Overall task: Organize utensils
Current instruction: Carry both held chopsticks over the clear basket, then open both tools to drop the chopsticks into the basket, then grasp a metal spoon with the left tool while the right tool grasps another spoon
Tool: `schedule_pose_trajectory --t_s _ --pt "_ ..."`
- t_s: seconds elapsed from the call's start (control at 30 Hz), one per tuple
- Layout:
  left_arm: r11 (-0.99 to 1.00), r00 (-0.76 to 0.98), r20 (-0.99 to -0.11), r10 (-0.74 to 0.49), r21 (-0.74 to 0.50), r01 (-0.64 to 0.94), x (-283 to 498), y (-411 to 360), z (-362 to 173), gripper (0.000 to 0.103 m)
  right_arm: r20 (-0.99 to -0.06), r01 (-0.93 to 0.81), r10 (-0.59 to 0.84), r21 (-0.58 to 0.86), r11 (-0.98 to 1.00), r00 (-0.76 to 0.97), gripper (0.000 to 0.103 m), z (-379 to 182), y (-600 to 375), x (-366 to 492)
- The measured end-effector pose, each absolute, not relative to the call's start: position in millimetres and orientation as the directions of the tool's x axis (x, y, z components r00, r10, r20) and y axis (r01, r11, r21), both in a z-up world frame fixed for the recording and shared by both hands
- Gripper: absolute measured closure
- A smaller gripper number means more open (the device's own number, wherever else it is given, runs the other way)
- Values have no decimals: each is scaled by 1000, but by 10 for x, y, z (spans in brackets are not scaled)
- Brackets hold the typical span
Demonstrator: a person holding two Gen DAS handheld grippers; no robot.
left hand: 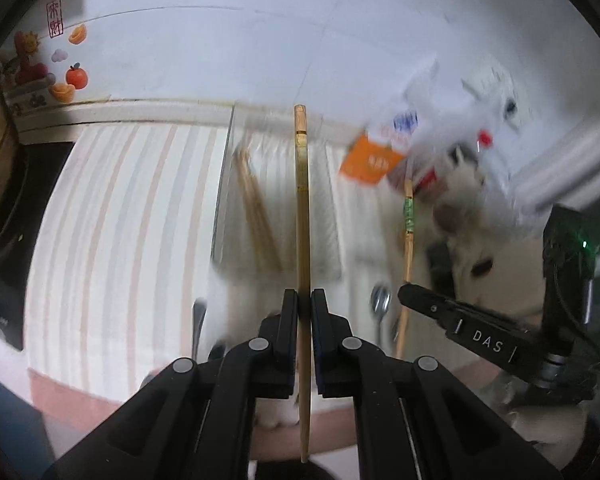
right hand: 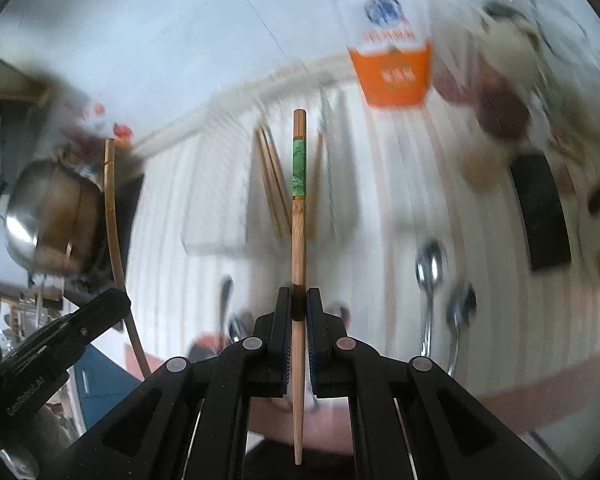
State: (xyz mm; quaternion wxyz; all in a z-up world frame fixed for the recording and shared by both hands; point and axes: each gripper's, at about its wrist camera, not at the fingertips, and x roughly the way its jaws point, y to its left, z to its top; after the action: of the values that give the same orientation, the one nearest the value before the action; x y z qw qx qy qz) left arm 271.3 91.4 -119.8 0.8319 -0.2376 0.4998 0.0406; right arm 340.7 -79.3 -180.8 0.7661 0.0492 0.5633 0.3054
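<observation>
A striped cloth [left hand: 120, 240] covered the table. The left gripper [left hand: 305, 300], level, had its jaws clamped on a plain chopstick [left hand: 301, 200] pointing forward. The right gripper [right hand: 299, 300], marked "DAS", likewise pinched a green-banded chopstick [right hand: 299, 216]. More chopsticks [right hand: 274, 188] lay in a blurred tray beyond.

- Both views are lit pretty evenly by soft, bright light; hardly any shadows are cast.
- Backgrounds are smeared by motion blur, worst at the right.
- Glare is caught on the spoons [right hand: 430, 268].
- Edges are bent by fisheye, corners vignetted black.
</observation>
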Motion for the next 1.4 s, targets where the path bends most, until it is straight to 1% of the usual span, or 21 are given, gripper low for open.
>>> schedule_pose_trajectory --t_s 0.1,0.17,0.33,0.57,0.63,0.67,0.7,0.73,0.77,0.8,0.83,0.87,0.9,0.93,0.97,1.0,1.03,1.1,1.17,1.3,1.4 --pt "855 499 -842 -206 -404 -327 3078 1134 -1202 99 -819 -405 548 449 796 169 96 -1727 -555 3797" --pt "841 486 -847 -217 -415 -348 3352 1230 -1207 99 -819 -410 551 452 792 161 96 -1694 -397 4000" --pt "841 415 -880 -231 -395 -369 3942 1340 -1472 99 -839 -415 522 426 804 151 96 -1749 2 4492" --pt "848 335 -909 -250 -372 -378 4240 1425 -1808 98 -887 -409 449 372 833 109 96 -2123 366 4863" --pt "861 317 -922 -223 -339 -380 4260 1413 -1814 97 -901 -420 421 344 839 103 95 -2216 425 4904" --pt "864 313 -924 -218 -333 -379 4273 1402 -1795 97 -903 -415 421 353 839 83 95 -2260 447 4930" --pt "865 313 -926 -209 -325 -382 4268 1407 -1785 96 -904 -408 421 358 840 73 91 -2284 455 4948" --pt "865 317 -928 -198 -318 -389 4261 1415 -1772 93 -905 -406 418 356 842 72 88 -2296 450 4957" --pt "872 320 -933 -168 -291 -393 4233 1422 -1745 91 -904 -404 421 357 842 79 82 -2287 436 4956" --pt "878 324 -935 -141 -269 -395 4220 1438 -1720 88 -902 -400 421 355 845 90 80 -2278 414 4955" --pt "884 334 -937 -100 -238 -402 4170 1451 -1674 82 -903 -396 415 344 851 108 80 -2239 378 4945" --pt "887 346 -936 -66 -214 -410 4114 1465 -1623 76 -902 -395 414 339 854 122 77 -2204 341 4927" --pt "889 365 -930 -39 -200 -413 4059 1474 -1570 62 -899 -393 416 335 856 138 69 -2141 288 4894" --pt "889 383 -923 -14 -187 -418 4004 1486 -1521 44 -897 -395 411 323 860 162 65 -2082 229 4851" --pt "889 406 -914 29 -162 -429 3921 1499 -1453 33 -895 -396 405 308 865 189 60 -2024 175 4804" --pt "887 428 -901 69 -141 -439 3838 1510 -1391 15 -891 -396 398 291 871 219 57 -1963 96 4738" --pt "888 446 -890 92 -129 -441 3768 1518 -1344 5 -888 -395 395 284 874 234 56 -1915 41 4707" --pt "893 465 -875 137 -94 -439 3597 1515 -1263 0 -879 -376 381 263 889 286 51 -1823 -176 4558" --pt "895 457 -873 173 -54 -443 3459 1516 -1234 0 -871 -367 366 239 899 328 48 -1768 -337 4423" --pt "900 455 -867 202 -19 -435 3078 1453 -1293 0 -859 -324 358 242 915 367 48 -1803 -688 4078" --pt "901 404 -889 217 23 -433 2703 1366 -1543 0 -871 -295 345 247 923 351 48 -1970 -883 3803"
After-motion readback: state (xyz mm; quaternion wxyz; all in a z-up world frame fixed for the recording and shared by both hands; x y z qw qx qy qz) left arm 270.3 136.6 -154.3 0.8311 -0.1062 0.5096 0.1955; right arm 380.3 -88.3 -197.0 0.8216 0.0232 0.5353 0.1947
